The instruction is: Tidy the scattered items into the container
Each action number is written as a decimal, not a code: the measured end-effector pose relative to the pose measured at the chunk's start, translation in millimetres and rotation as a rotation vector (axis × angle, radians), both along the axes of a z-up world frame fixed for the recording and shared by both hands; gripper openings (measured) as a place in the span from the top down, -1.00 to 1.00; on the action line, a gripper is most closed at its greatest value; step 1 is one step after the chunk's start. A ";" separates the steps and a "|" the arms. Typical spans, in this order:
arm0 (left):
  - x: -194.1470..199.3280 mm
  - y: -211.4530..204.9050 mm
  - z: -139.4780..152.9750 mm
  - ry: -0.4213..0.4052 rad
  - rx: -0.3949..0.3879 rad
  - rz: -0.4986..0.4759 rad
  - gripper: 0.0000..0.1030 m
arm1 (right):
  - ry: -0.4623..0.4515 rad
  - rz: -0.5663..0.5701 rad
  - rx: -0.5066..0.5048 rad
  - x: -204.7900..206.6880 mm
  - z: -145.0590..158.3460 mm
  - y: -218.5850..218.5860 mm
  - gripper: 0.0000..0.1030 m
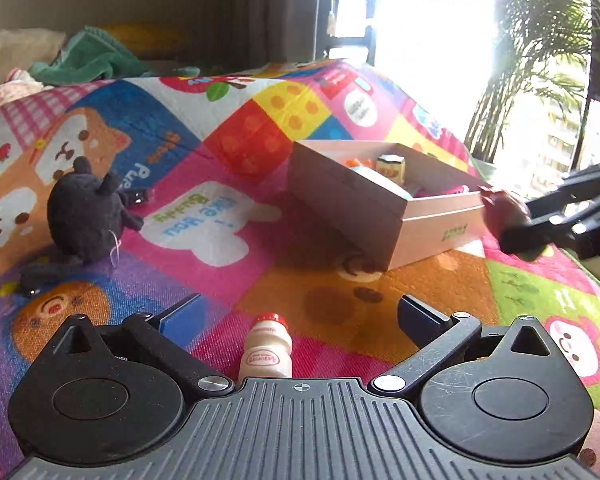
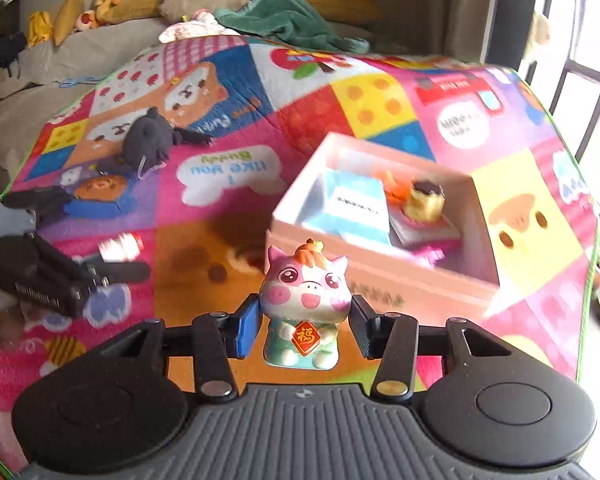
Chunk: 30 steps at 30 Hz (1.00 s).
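Two grippers: the right gripper (image 2: 304, 330) clamps one pink ceramic pig figurine (image 2: 305, 308) just before the pink cardboard box (image 2: 374, 294); the left gripper (image 1: 300, 318) gapes around one small red-capped yoghurt bottle (image 1: 266, 348), near that box (image 1: 384, 204).

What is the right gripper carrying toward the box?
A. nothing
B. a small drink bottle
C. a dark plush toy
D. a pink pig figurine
D: in the right wrist view the pig figurine sits clamped between the right gripper fingers, in front of the box; the bottle and plush toy lie on the mat.
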<state>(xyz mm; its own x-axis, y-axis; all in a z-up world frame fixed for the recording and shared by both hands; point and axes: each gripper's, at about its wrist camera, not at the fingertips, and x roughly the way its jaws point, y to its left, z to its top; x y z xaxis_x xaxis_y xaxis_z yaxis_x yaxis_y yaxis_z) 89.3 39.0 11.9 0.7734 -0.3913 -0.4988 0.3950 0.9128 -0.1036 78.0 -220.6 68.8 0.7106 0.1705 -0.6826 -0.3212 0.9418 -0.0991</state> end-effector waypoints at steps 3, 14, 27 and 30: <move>2.8 -2.6 -2.8 0.058 -0.008 -0.005 -1.00 | 0.046 -0.092 0.091 -14.1 -24.8 -27.6 0.08; 9.1 -40.2 -10.7 0.152 0.135 -0.096 -1.00 | -0.074 -0.226 0.123 -42.2 -69.9 -48.1 -0.41; -41.4 -84.4 -9.3 0.131 0.201 -0.376 -1.00 | -0.081 -0.297 0.192 -41.8 -76.4 -58.1 -0.78; -50.6 -80.1 -10.1 0.100 0.264 -0.307 -1.00 | -0.077 -0.291 0.197 -41.3 -76.6 -57.9 -0.82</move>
